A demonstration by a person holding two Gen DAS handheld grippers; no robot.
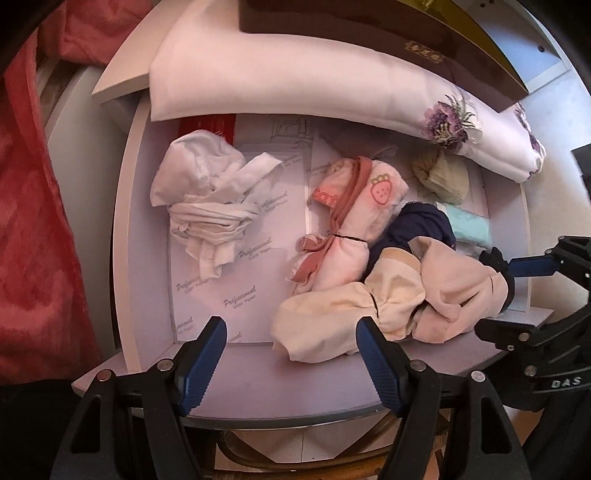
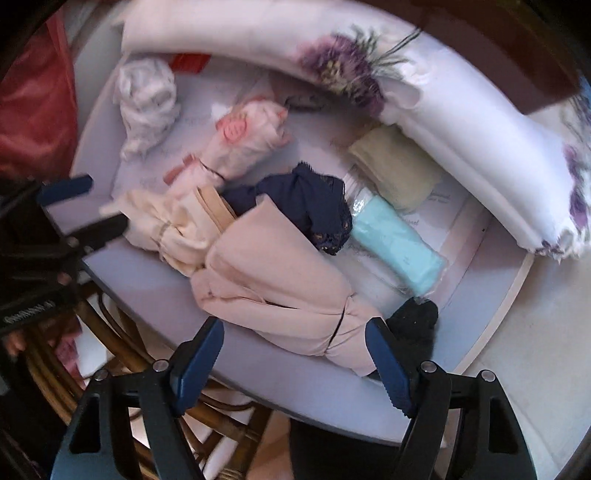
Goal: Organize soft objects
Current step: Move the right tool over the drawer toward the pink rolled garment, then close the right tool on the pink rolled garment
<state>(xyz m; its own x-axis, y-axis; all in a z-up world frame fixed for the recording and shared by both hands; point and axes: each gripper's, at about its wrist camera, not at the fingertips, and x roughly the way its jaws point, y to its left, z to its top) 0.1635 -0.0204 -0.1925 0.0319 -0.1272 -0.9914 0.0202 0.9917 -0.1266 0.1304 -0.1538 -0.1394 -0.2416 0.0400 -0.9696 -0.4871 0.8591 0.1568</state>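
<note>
Several rolled garments lie in a lilac drawer (image 1: 258, 380). My left gripper (image 1: 290, 332) stands open over the front edge, and the end of a cream bundle (image 1: 332, 314) reaches between its fingers without being pinched. From the right wrist view that left gripper (image 2: 107, 201) straddles the cream bundle (image 2: 159, 225). My right gripper (image 2: 293, 330) is open around the tied end of a pink-beige bundle (image 2: 273, 273); one pad touches the tail. A white crumpled cloth (image 1: 199, 192), a strawberry-print roll (image 1: 354, 221) and a navy lace piece (image 1: 417, 229) lie behind.
An olive roll (image 2: 399, 166), a mint packet (image 2: 399, 236) and a black cloth (image 2: 417, 325) sit at the drawer's right. A flowered white pillowcase (image 1: 295, 74) spans the back under a dark box (image 1: 369, 29). A red blanket (image 1: 33, 221) hangs left. A rattan chair (image 1: 295, 450) stands below.
</note>
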